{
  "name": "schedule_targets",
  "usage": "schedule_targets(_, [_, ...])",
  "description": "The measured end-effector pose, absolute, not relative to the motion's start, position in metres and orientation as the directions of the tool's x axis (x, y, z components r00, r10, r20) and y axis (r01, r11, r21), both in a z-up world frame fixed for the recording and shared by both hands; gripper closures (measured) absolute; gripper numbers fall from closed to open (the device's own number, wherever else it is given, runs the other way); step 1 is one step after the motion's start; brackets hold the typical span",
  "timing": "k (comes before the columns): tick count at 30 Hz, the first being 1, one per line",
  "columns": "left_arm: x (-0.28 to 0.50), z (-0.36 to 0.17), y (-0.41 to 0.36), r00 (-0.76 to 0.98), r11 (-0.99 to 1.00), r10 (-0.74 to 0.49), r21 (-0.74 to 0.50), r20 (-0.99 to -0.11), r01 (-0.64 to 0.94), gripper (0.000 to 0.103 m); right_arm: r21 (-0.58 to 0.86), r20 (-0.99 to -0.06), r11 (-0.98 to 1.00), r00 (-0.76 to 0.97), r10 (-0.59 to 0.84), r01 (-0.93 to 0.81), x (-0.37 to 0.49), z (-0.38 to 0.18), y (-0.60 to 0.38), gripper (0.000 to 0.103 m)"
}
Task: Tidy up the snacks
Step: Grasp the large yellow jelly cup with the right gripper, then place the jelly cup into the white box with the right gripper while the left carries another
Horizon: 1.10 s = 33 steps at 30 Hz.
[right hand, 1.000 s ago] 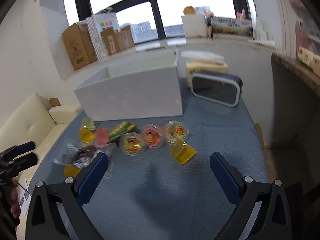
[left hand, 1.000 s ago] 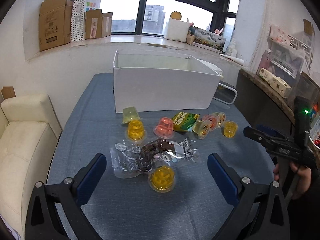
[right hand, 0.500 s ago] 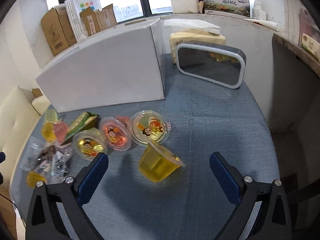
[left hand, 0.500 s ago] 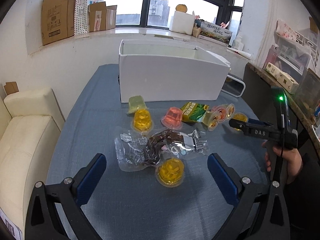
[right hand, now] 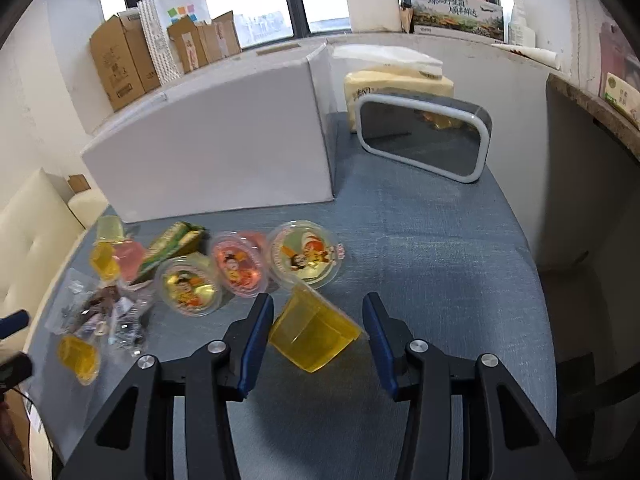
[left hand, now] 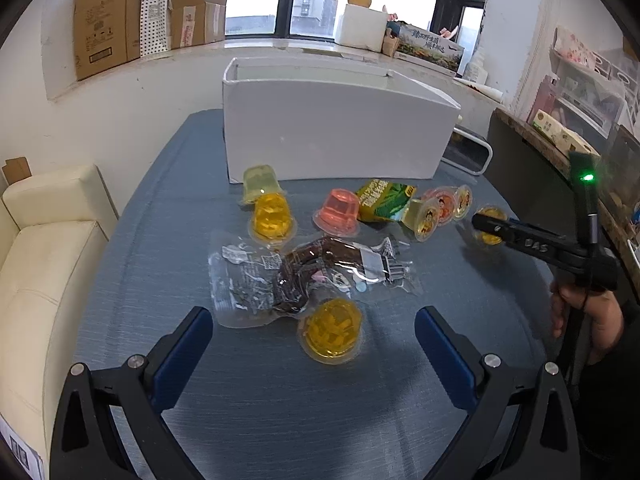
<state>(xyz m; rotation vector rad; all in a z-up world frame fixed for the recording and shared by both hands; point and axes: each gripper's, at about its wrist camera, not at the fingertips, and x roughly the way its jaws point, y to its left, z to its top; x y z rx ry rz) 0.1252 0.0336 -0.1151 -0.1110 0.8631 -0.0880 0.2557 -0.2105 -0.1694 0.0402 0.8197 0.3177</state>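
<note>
Snacks lie scattered on the blue table in front of a white box (left hand: 336, 136). In the right wrist view a yellow jelly cup (right hand: 314, 334) lies tilted on its side between the fingers of my right gripper (right hand: 318, 300). The jaws are closing on it; a thin gap still shows at the right pad. My left gripper (left hand: 310, 316) is open, its fingers either side of another yellow jelly cup (left hand: 330, 330) and touching nothing. A clear packet with a brown snack (left hand: 308, 276), a pink jelly (left hand: 338, 214) and a green packet (left hand: 380, 200) lie beyond.
Three lidded jelly cups (right hand: 306, 254) lie close ahead of the right gripper. A grey-rimmed mirror (right hand: 424, 138) leans at the back right. A cream sofa (left hand: 40, 248) borders the table's left side and a dark counter (left hand: 520, 152) its right. A hand (left hand: 580, 312) holds the right gripper.
The right gripper has come down and forward over the tilted yellow cup, and its jaws have narrowed around it. The left gripper has sunk a little toward the near yellow jelly.
</note>
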Motion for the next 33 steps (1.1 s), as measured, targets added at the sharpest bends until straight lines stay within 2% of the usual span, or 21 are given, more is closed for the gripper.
schedule_targets(9, [0.138,-0.144,0.021,0.614,0.99,-0.134,-0.131,-0.778,0.051,0.0,0.186,-0.632,0.928,0.684,0.365,-0.323,0.201,-0.131,-0.208,0.053])
schedule_targets(11, [0.14,-0.147,0.019,0.619,0.99,-0.135,-0.127,-0.774,0.057,0.005,0.186,-0.619,0.924,0.691,0.375,-0.335,0.192,-0.125,-0.206,0.053])
schedule_targets(14, [0.142,-0.152,0.02,0.606,0.988,-0.147,-0.142,-0.782,0.055,0.035,0.182,-0.61,0.918,0.692,0.387,-0.353,0.183,-0.121,-0.202,0.053])
schedule_targets(15, [0.144,-0.155,0.022,0.589,0.985,-0.162,-0.162,-0.792,0.053,0.058,0.177,-0.613,0.916,0.688,0.388,-0.359,0.182,-0.122,-0.201,0.053])
schedule_targets(16, [0.143,-0.154,0.023,0.6,0.985,-0.162,-0.168,-0.784,0.047,0.063,0.172,-0.621,0.917,0.682,0.385,-0.361,0.182,-0.124,-0.199,0.053])
schedule_targets(24, [0.126,-0.134,0.034,0.642,0.964,-0.239,-0.256,-0.729,0.068,0.063,0.193,-0.634,0.906,0.657,0.408,-0.377,0.174,-0.13,-0.189,0.053])
schedule_targets(33, [0.119,-0.077,0.03,0.738,0.963,-0.252,-0.236,-0.626,0.129,0.063,0.188,-0.587,0.876,0.664,0.464,-0.445,0.165,-0.103,-0.168,0.053])
